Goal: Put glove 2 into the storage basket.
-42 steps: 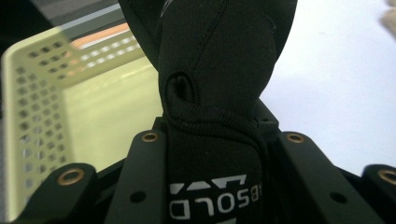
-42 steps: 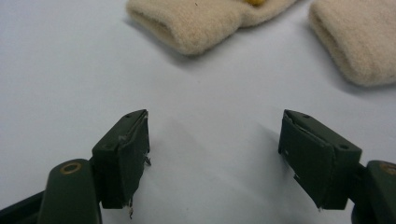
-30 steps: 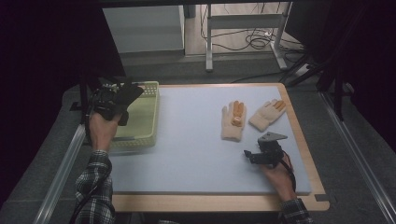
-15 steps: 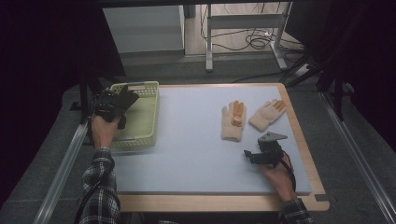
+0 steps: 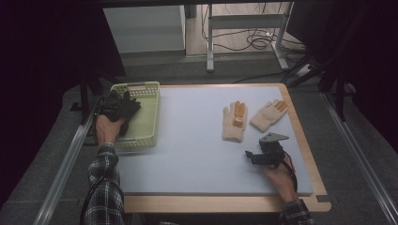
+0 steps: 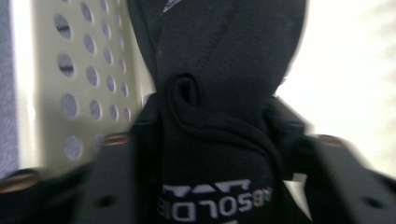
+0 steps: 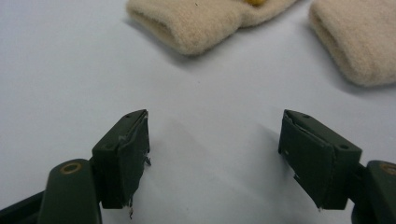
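Note:
My left gripper [image 5: 117,105] is down inside the pale green basket [image 5: 145,126] at the left. A black glove [image 6: 224,70] with white lettering hangs bunched between its jaws, over the basket's perforated wall [image 6: 84,84]. The jaws have just been opening and stand apart on either side of the fabric. The black glove [image 5: 129,104] shows as a dark mass in the basket. Two cream gloves lie at the right of the mat: one with orange fingertips [image 5: 234,123] and one [image 5: 268,115] beside it. My right gripper [image 5: 248,154] rests near them, open and holding nothing, its jaws [image 7: 215,154] pointing at their cuffs [image 7: 201,21].
A light blue-grey mat [image 5: 187,140] covers a wooden board [image 5: 225,204]. Metal rails [image 5: 65,164] run along both sides. Table legs and cables [image 5: 253,42] stand on the floor beyond the far edge.
My left hand has come down with the black glove, from above the basket into it, and its jaws have parted. The right gripper and the cream gloves have not moved.

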Demonstrator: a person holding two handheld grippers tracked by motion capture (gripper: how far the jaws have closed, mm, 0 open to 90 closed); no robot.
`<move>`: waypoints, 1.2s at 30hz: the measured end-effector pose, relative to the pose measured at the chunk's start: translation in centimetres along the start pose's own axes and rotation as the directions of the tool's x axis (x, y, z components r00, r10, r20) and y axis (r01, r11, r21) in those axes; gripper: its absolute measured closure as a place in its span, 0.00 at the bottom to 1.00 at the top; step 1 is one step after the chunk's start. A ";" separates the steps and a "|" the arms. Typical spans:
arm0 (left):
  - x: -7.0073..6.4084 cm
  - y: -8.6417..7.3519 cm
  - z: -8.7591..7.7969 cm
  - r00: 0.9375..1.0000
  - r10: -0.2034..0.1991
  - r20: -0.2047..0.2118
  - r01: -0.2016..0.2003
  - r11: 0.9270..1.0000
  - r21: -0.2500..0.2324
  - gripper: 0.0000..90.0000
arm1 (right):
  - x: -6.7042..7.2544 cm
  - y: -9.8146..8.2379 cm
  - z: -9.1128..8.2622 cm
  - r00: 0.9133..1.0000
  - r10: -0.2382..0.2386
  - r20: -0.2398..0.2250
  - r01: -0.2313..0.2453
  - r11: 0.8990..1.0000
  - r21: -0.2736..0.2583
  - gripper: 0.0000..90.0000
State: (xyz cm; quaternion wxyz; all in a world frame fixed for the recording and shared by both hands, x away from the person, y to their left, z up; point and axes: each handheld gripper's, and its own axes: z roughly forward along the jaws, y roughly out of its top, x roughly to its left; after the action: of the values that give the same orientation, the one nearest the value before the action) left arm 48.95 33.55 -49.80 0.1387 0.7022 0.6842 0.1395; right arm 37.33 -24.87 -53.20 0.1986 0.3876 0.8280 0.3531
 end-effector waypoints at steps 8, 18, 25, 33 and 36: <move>-0.1 -0.4 -1.1 1.000 0.004 0.004 -0.004 1.000 -0.028 0.17 | 0.0 0.0 0.0 1.000 0.000 0.000 0.000 1.000 0.000 0.27; 0.1 -1.0 -3.5 0.998 0.041 0.046 -0.037 0.995 -0.092 0.08 | 0.0 0.0 0.0 1.000 0.000 0.001 0.000 1.000 0.000 0.27; 0.0 -1.7 -4.9 0.989 0.059 0.133 -0.034 0.983 -0.183 0.05 | 0.0 0.0 0.0 1.000 -0.001 0.001 0.001 1.000 0.000 0.27; -1.0 -3.1 -6.3 0.962 0.157 0.221 -0.090 0.954 -0.288 0.01 | 0.0 0.0 0.0 1.000 -0.001 0.001 0.001 1.000 0.000 0.27; -2.0 -3.6 -7.1 0.952 0.202 0.232 -0.118 0.936 -0.332 0.00 | 0.0 0.0 0.0 1.000 -0.003 0.003 0.003 1.000 0.003 0.27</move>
State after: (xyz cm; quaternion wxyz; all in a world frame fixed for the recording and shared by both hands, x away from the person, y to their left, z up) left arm 42.88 31.65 -44.64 0.3258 0.7372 0.5690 0.1633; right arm 37.31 -24.86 -53.18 0.1997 0.3870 0.8289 0.3511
